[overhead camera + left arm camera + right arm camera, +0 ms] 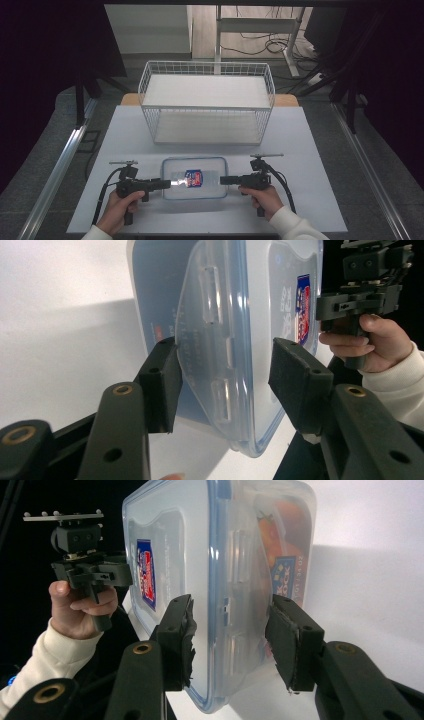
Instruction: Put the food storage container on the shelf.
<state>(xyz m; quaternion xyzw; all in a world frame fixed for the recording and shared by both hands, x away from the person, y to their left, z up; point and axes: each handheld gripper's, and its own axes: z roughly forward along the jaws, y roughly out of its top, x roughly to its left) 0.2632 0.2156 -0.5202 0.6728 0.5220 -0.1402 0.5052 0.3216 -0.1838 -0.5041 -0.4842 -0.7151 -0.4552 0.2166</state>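
A clear plastic container (194, 178) with a blue-rimmed lid and a red and blue label hangs just above the near middle of the table, level, lid up. My left gripper (167, 184) clamps its left end, one pad (160, 385) under the base and the other on the lid, over the end latch flap (215, 355). My right gripper (223, 179) clamps the right end the same way, its pads (181, 640) pressed on the lid and base of the container (235, 580). The person's other hand (370, 340) holds the far gripper.
A white wire basket shelf (207, 102) with two levels stands at the back middle of the white table (125, 135). Metal rails (60, 170) run along the floor on both sides. Cables (100, 200) trail from each gripper toward the near edge.
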